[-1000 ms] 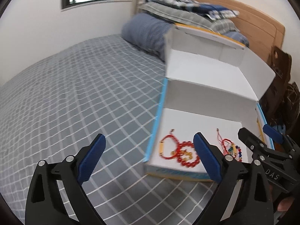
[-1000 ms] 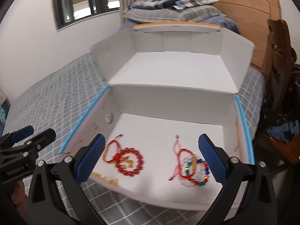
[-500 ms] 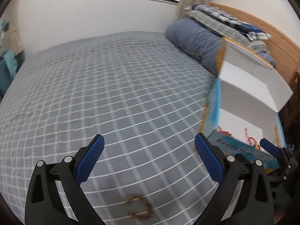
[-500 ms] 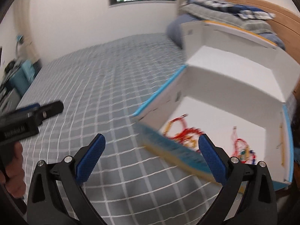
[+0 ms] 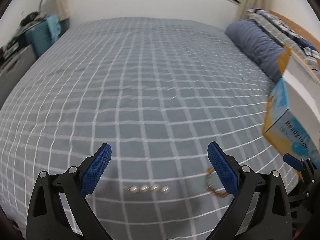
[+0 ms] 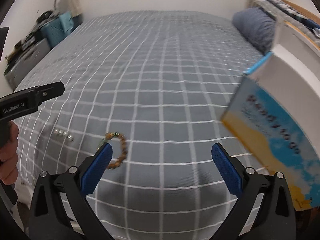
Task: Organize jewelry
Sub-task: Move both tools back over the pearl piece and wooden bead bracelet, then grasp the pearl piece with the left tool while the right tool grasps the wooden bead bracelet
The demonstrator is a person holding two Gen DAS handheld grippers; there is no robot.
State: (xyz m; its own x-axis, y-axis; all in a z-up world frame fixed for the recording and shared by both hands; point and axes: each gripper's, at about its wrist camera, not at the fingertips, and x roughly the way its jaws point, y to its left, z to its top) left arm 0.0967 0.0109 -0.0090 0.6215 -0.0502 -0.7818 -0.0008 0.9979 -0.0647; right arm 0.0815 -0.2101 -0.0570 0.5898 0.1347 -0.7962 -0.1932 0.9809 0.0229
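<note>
Now: pearl strand (image 5: 145, 189) lies crosswise on the bed (image 5: 140, 100), centred ahead of your left gripper (image 5: 159, 167).
Both jaws released, empty; brown bracelet (image 6: 118, 150) beside the strand, toward your right gripper (image 6: 162, 169).

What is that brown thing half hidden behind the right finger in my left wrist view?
Observer: The right wrist view shows it is a brown bead bracelet, a loop lying on the bedspread.
Operator: Is the right gripper holding anything?
Observer: No. The right gripper is open, with only bedspread between its pads.
Operator: What is behind my camera?
Observer: A bare hand grips the handle of the left gripper.
</note>
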